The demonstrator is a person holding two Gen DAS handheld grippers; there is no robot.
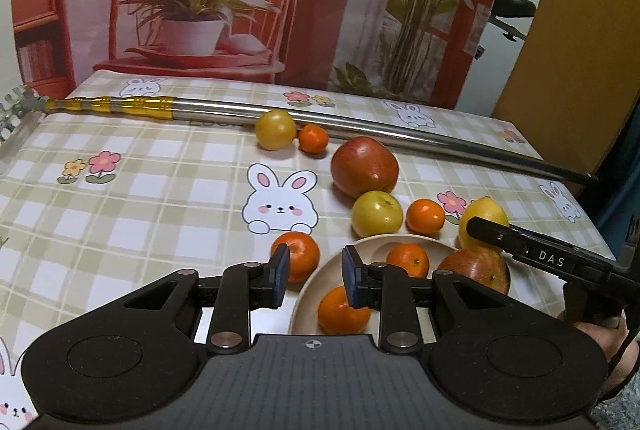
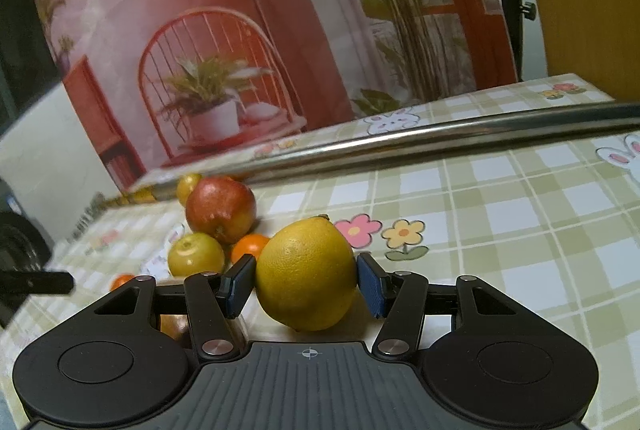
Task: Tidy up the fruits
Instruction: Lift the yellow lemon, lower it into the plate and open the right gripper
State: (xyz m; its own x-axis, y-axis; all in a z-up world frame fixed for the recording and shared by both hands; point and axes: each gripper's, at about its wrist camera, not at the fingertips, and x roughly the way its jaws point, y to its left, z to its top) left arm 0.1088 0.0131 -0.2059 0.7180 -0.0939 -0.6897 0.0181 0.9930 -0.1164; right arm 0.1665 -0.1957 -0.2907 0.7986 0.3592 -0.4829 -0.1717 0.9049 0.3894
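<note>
In the left wrist view, a beige plate holds two oranges and a red apple. My left gripper is open above the plate's left rim, holding nothing. A loose orange lies just beyond its left finger. My right gripper is shut on a yellow lemon, with both pads pressed to its sides. The same lemon sits just beyond the plate's right rim. On the cloth lie a big red apple, a yellow-green fruit and another orange.
A long metal pole with a gold section lies across the far side of the table. A yellow fruit and a small orange rest against it. A printed backdrop stands behind. The table edge runs along the right.
</note>
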